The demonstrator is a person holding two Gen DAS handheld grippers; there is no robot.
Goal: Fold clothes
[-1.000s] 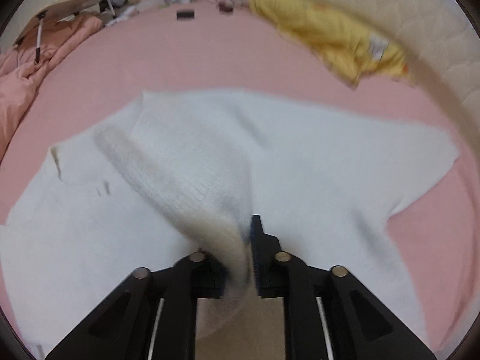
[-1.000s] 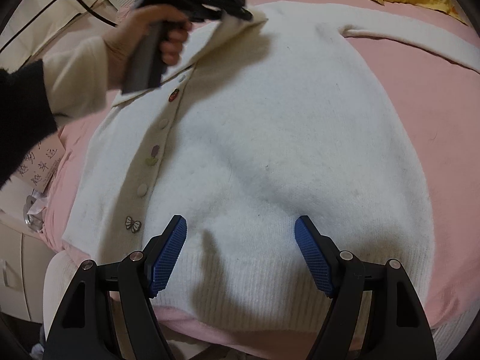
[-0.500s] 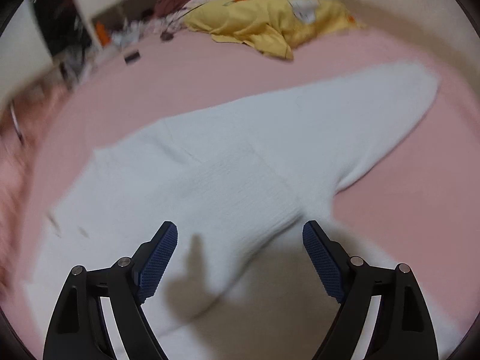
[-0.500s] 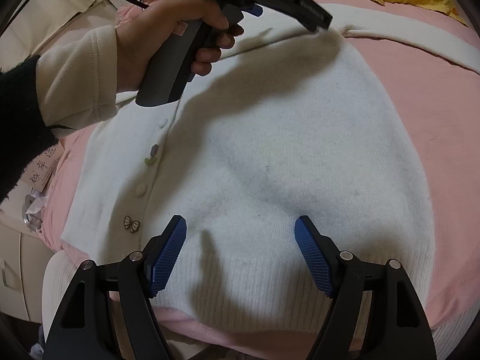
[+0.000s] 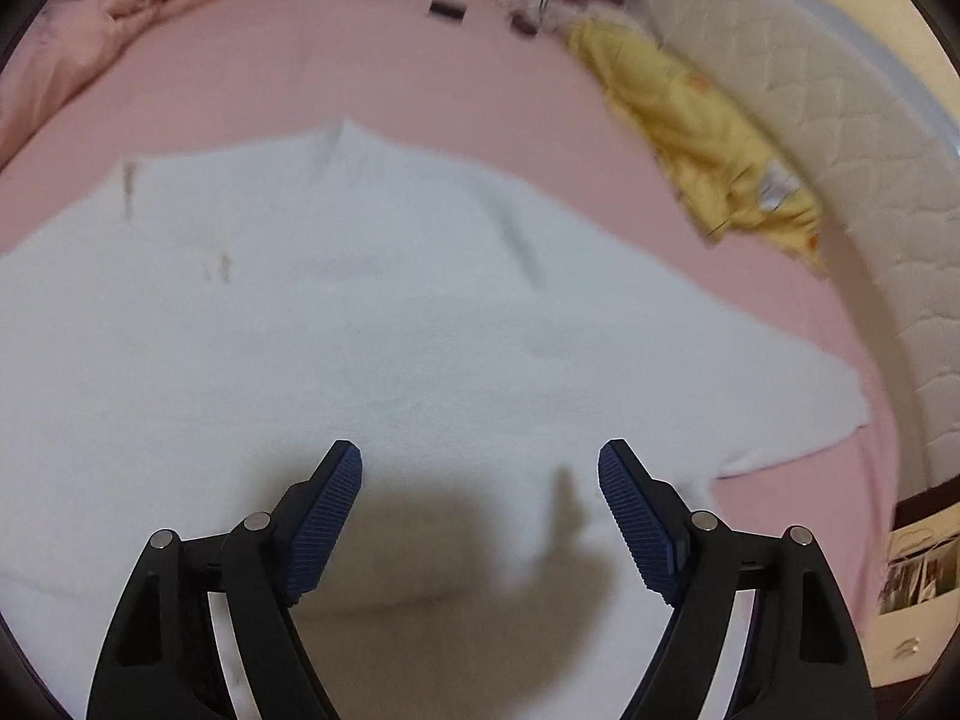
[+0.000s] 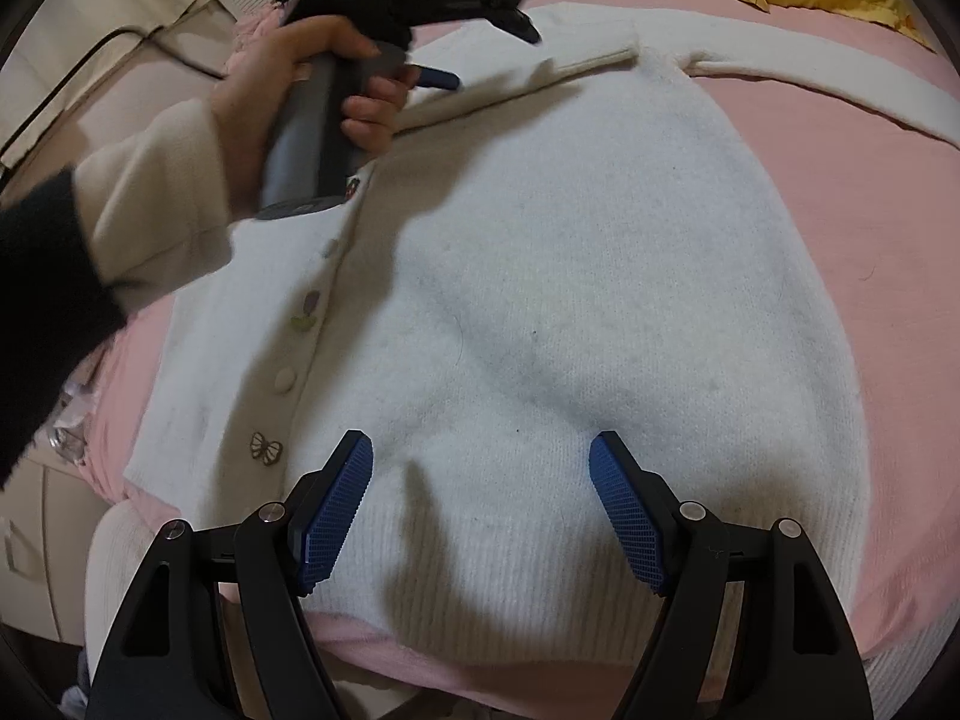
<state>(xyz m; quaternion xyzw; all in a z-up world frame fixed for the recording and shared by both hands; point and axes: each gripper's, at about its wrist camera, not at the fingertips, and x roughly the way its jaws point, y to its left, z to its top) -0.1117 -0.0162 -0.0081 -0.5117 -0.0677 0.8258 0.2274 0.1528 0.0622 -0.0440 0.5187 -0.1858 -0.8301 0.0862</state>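
A white knit cardigan with small decorative buttons lies flat on a pink bed. One sleeve lies folded across its upper part, the other sleeve stretches out to the right. My right gripper is open and empty above the ribbed hem. My left gripper is open and empty above the cardigan; in the right wrist view it hovers over the folded sleeve, held by a hand.
A yellow garment lies at the far right of the bed beside a quilted cream headboard. Pink bedding is bunched at the far left. Small dark items lie at the far edge. A drawer unit stands beside the bed.
My left gripper opened and let go of the sleeve, which now lies folded across the cardigan. It then pulled back toward the left. My right gripper stayed still.
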